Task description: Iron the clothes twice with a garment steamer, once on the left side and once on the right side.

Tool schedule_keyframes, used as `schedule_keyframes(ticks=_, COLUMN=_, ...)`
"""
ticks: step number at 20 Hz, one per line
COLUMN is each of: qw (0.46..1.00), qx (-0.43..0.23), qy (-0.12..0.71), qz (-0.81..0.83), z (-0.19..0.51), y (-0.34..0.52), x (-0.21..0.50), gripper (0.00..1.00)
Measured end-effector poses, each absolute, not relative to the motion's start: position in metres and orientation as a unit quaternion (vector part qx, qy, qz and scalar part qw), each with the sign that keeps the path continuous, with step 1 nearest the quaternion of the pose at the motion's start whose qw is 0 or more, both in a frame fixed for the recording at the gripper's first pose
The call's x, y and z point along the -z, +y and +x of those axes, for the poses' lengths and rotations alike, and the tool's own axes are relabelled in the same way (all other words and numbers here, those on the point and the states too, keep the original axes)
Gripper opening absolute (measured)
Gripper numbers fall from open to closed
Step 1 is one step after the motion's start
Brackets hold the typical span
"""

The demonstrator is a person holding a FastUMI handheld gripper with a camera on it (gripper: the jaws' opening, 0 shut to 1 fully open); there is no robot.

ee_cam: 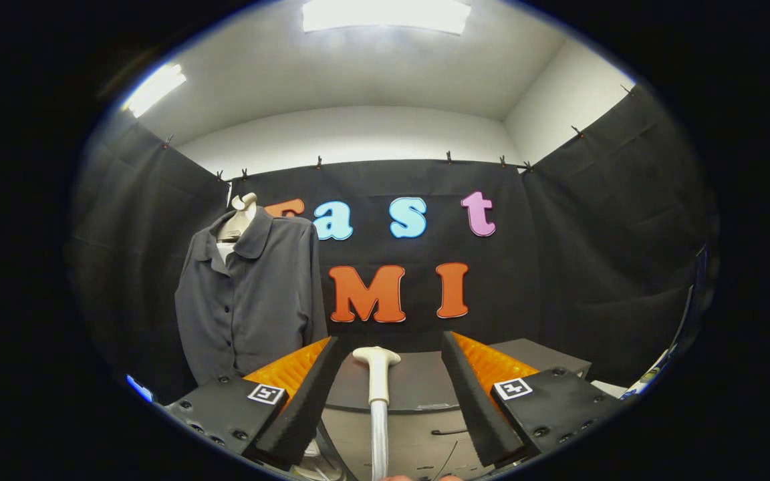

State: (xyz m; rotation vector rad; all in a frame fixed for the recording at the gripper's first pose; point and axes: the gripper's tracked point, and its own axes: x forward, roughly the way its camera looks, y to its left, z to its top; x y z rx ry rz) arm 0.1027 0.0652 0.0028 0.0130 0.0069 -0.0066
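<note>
gripper (385,394) fingers are spread wide, nothing pinched. the garment steamer head (376,356) sits in the gap between them, touching neither finger. its handle (378,391) and hose (378,444) run straight back toward the camera, so the long axis lies along the fingers' own line, 12-to-6. head is at the far end, roughly level with the fingertips; the nozzle face looks turned away from the camera, can't confirm.

steamer seems to rest upright on a grey stand or table edge (418,384) just beyond the fingers; what supports it is hard to tell.

the shirt (251,300), dark grey and buttoned, hangs on a mannequin bust (243,212) at about 10 o'clock from the fingertips, well beyond them, in front of the booth wall. it faces roughly toward the camera, placket vertical.

judgement: no grasp yet, so ironing hasn't started. the key relation is handle centred in the gap, axis parallel to the fingers: closing straight in should catch it. then swing to 10 o'clock for the shirt. risk: the round, smooth handle may twist in the grip if caught too near the head.
</note>
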Motion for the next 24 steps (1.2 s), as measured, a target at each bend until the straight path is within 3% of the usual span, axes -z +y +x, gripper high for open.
schedule_keyframes(ticks=9, qw=0.998, qx=-0.043, qy=0.036, qz=0.003, z=0.203, y=0.086, x=-0.008, gripper=0.98)
schedule_keyframes(ticks=18, qw=0.978, qx=-0.025, qy=0.209, qz=-0.001, z=0.333, y=0.073, x=0.116, gripper=0.98)
schedule_keyframes(ticks=24, qw=0.962, qx=-0.024, qy=0.271, qz=-0.001, z=0.355, y=0.073, x=0.176, gripper=0.98)
